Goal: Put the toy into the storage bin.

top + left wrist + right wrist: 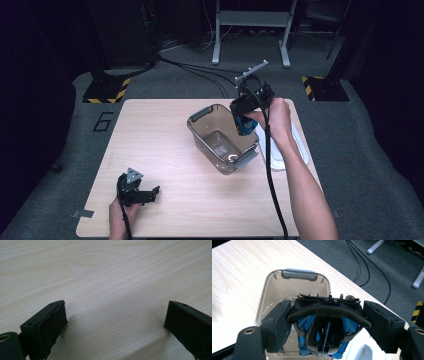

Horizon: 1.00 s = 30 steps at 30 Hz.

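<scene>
The wooden desk (165, 150) carried everything, and the clear plastic storage bin (220, 140) standing open near the desk's middle served as the marker for the rest. Its grey latch handles sat at its two short ends, and its inside looked bare, so it seemed ready to receive something. Just beside the bin, toward the desk's right edge, lay a white lid (290, 150), apparently set flat out of the way so the bin's mouth stayed free.

Above the bin's right rim the right gripper (245, 117) hung tilted downward, its jaws grasping a blue and black toy car (324, 332) by its flanks. In the right gripper view the car pointed nose-down between the pads, its black rear wing (329, 312) spanning the gap and the bin's far handle showing beyond it. Held that way, the car stood over the bin's opening rather than in it, which suggested it was being carried in for lowering; a grip across the flanks would keep the car from swinging.

Well apart from the bin, near the desk's front-left corner, the left gripper (142, 192) rested low on the wood. Its jaws stood released and wide with nothing between them, only bare grain in the left gripper view, as if parked clear of the working hand.
</scene>
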Tool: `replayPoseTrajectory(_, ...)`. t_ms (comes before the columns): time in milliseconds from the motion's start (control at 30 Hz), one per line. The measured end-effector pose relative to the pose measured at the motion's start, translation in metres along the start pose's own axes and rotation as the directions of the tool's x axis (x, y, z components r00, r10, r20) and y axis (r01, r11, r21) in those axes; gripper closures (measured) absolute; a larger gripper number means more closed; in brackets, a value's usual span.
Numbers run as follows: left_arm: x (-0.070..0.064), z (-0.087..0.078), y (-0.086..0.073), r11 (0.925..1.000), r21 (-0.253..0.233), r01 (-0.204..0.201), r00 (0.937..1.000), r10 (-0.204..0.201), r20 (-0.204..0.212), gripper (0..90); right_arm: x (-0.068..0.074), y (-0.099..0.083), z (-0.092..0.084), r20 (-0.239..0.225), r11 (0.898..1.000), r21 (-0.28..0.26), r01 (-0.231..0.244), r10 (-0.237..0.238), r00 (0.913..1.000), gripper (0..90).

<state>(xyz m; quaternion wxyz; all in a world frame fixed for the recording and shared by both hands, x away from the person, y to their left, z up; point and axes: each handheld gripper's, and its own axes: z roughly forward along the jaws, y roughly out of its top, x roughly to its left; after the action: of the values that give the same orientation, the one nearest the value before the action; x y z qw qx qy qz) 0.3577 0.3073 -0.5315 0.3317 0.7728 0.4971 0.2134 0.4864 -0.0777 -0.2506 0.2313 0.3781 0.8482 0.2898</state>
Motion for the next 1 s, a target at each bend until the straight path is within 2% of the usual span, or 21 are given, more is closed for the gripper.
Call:
replayPoseTrajectory(333,0.0,0.0,0.0,1.0,0.0,0.0,1.0,0.0,0.0,3.9,0.024,-0.002,0.017,-0.05,1.0,0.015,0.025,-0.024,0.9984,24.3)
replayPoseTrajectory(800,0.0,0.0,0.0,1.0,0.0,0.0,1.0,0.0,0.0,3.9,0.031,-0.028,0.055,-0.086,0.997,0.065,0.037,-0.032,0.9958,24.3)
replayPoseTrajectory(833,0.0,0.0,0.0,1.0,0.0,-0.001,1.0,0.001,0.0,3.9,0.033,-0.03,0.057,-0.087,0.996,0.088,0.002,0.006,0.9962,24.3)
replayPoseTrajectory(867,0.0,0.0,0.0,1.0,0.0,-0.001,1.0,0.001,0.0,3.9,0.032,-0.033,0.061,-0.089,0.997,0.077,0.02,-0.013,0.9959,24.3)
replayPoseTrajectory(900,0.0,0.0,0.0,1.0,0.0,0.0,1.0,0.0,0.0,3.9,0.034,-0.034,0.063,-0.085,0.995,0.097,-0.015,0.024,0.9961,24.3)
replayPoseTrajectory(933,0.0,0.0,0.0,1.0,0.0,0.0,1.0,0.0,0.0,3.9,0.033,-0.037,0.066,-0.089,0.996,0.092,0.0,0.008,0.996,24.3)
replayPoseTrajectory(1000,0.0,0.0,0.0,1.0,0.0,0.0,1.0,0.0,0.0,3.9,0.033,-0.04,0.071,-0.089,0.994,0.109,-0.014,0.024,0.9957,24.3)
